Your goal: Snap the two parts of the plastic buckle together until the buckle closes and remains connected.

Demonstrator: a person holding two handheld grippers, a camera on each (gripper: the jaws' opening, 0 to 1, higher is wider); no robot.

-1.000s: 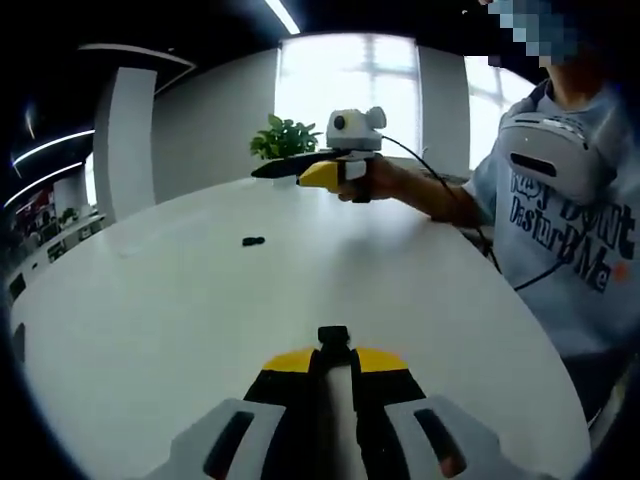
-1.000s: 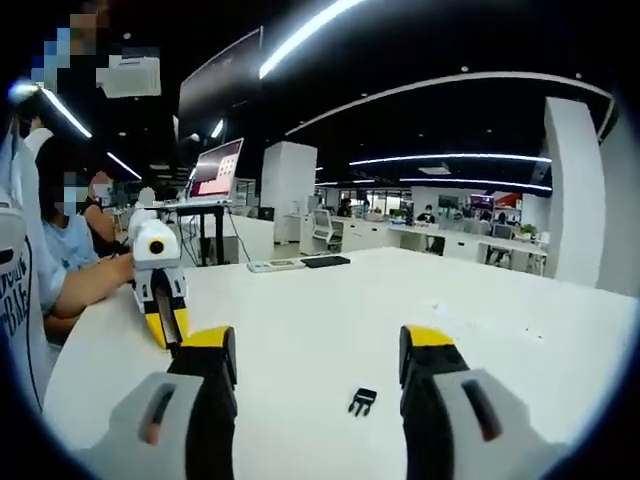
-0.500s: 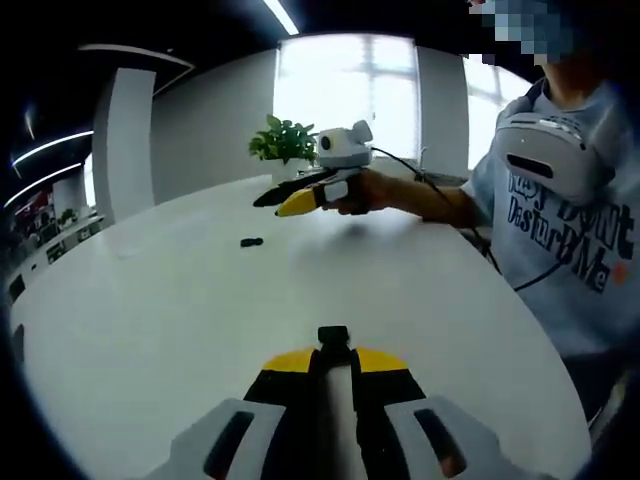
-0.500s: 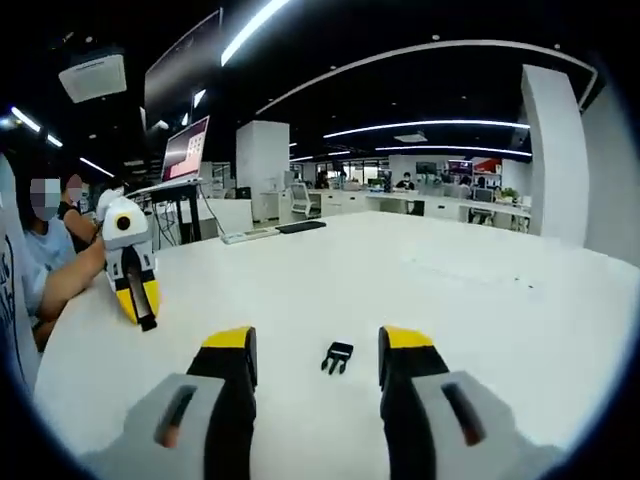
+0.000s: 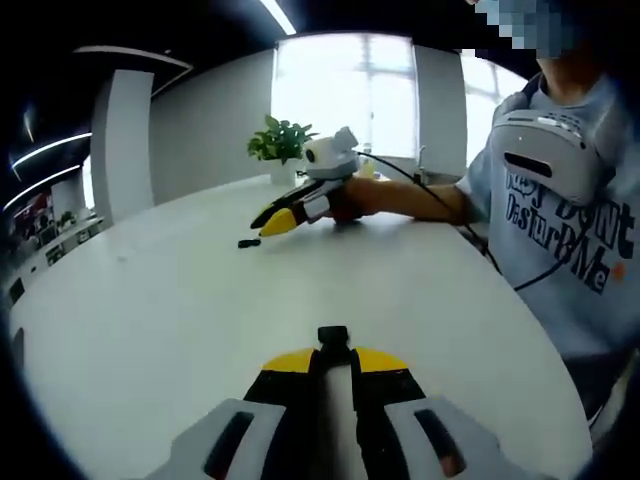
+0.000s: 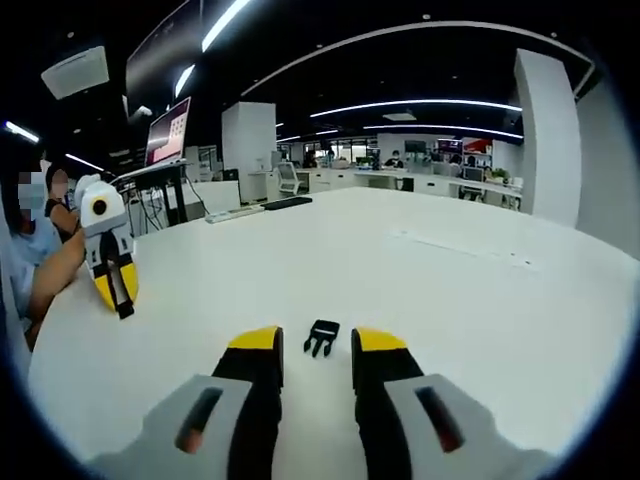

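Note:
A small black buckle part lies on the white table, just ahead of and between the yellow tips of my right gripper, which is open with a narrow gap. In the left gripper view the same part lies at the tip of the right gripper, held low over the table by a hand. My left gripper is shut on the other black buckle part, whose end sticks out past the tips. In the right gripper view the left gripper shows far left, above the table.
The person holding the grippers stands at the table's right side in the left gripper view, a cable trailing from the right hand. A potted plant stands at the far edge. Desks and monitors lie beyond the table.
The right gripper has dropped toward the table and closed in on the loose buckle part, and its jaws have narrowed around it. The left gripper has stayed put.

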